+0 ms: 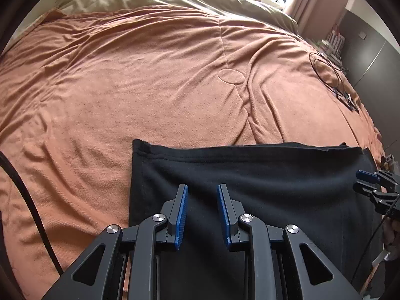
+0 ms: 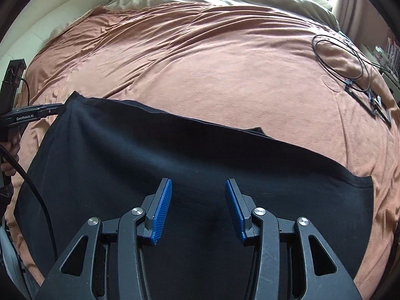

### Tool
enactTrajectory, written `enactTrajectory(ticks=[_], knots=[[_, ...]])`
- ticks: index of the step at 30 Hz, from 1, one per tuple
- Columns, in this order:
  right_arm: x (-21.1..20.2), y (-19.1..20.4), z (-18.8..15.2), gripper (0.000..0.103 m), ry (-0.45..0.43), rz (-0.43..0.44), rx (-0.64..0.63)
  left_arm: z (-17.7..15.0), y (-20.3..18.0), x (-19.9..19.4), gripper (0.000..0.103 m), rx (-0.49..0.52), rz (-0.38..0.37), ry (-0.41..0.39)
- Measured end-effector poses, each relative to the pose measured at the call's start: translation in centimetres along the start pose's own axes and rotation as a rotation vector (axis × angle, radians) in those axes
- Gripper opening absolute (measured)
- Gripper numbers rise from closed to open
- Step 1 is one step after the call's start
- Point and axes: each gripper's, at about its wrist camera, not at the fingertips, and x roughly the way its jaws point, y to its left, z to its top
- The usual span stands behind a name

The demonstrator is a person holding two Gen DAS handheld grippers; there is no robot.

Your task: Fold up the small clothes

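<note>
1. The black garment [image 2: 190, 165] lay flat on the orange bed cover [image 1: 140, 75].
2. The left claw [image 1: 202, 190] hovered above it, jaws slightly apart, holding nothing.
3. The right claw [image 2: 198, 187] stood wider, also empty.

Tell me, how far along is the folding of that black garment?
Done: the black garment lies flat on the orange bedspread, looking folded over once. In hand: nothing; left gripper and right gripper hover open above it. Left: probably further folds.
</note>
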Motion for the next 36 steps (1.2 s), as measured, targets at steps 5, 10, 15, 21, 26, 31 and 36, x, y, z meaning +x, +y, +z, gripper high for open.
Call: enactTrajectory(ticks=[5,10,15,21,26,31,36], knots=[[3.6,2.6,0.8,0.042,0.057,0.031,-0.037,-1.0,0.4,-0.4,0.026,-0.003,-0.007,0.004],[6.3,3.8,2.9,0.042,0.054,-0.016,-0.027,-1.8,1.9,-0.6,0.026,-0.021,-0.004,0.015],[8.1,3.6,5.1,0.038,0.046,-0.033,0.021,-2.4,3.3,-0.5,0.026,-0.037,0.016,0.018],[10.3,3.9,6.9,0.033,0.031,-0.060,0.040,-2.6,4.2,0.0,0.026,-0.063,0.020,0.025],[11.3,4.1,7.7,0.033,0.021,-0.072,0.053,-2.7,4.6,0.3,0.026,-0.077,0.032,0.028],[12.1,3.7,8.8,0.033,0.038,-0.078,0.095,-2.9,5.5,0.2,0.026,-0.111,0.041,0.029],[10.3,4.0,8.8,0.033,0.003,-0.082,0.105,-3.4,6.8,-0.2,0.032,-0.150,0.047,0.031]])
